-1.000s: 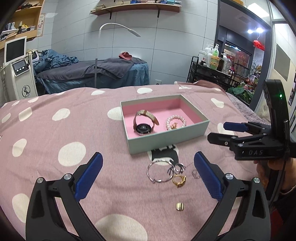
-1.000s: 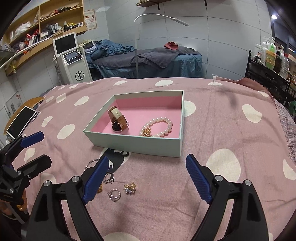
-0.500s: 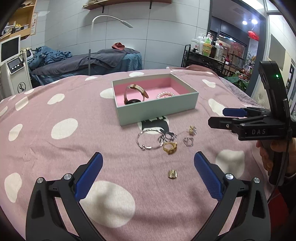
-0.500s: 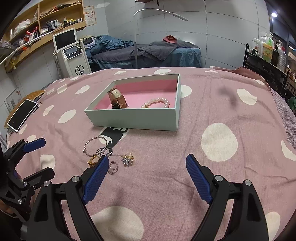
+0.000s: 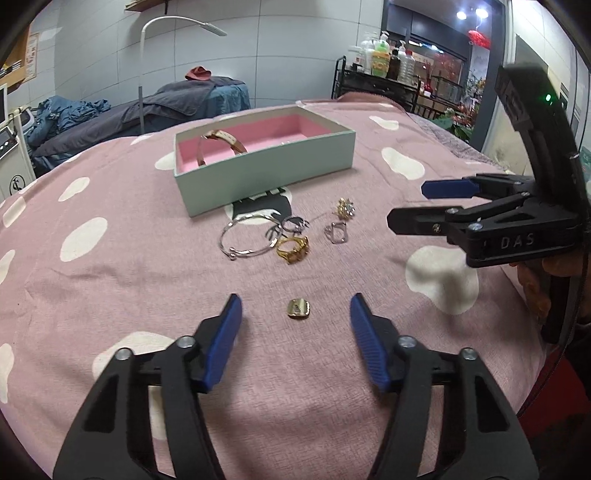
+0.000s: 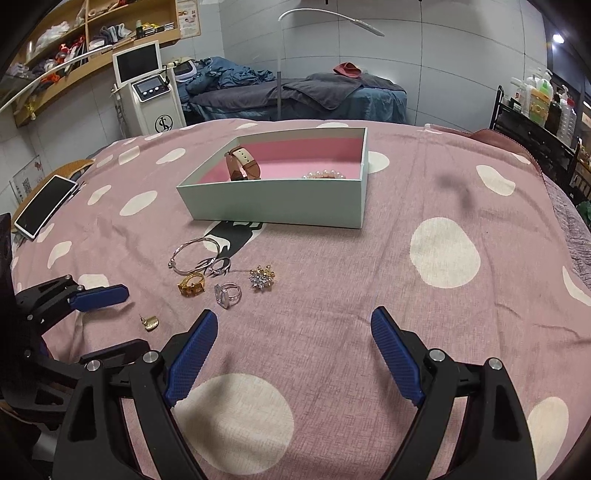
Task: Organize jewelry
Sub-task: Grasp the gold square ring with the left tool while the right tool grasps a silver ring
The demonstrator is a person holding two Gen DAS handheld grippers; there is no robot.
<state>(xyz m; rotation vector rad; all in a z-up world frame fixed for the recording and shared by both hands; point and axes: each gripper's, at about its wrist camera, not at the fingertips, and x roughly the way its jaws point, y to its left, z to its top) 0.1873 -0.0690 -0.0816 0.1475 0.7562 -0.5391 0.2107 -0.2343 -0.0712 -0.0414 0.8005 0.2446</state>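
Pink polka-dot bedding [image 5: 110,295] carries loose jewelry before a mint box [image 5: 266,173]. Left gripper [image 5: 295,325], spread wide and empty, frames a small gold earring [image 5: 299,308] lying directly ahead between its tips; right gripper [image 6: 295,347], equally agape, holds nothing and sits farther off.

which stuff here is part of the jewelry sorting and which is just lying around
Job: box, watch, pearls, bangle, gold ring, silver ring, brooch, small gold piece.

Lying about: tablet, lamp, bottles.
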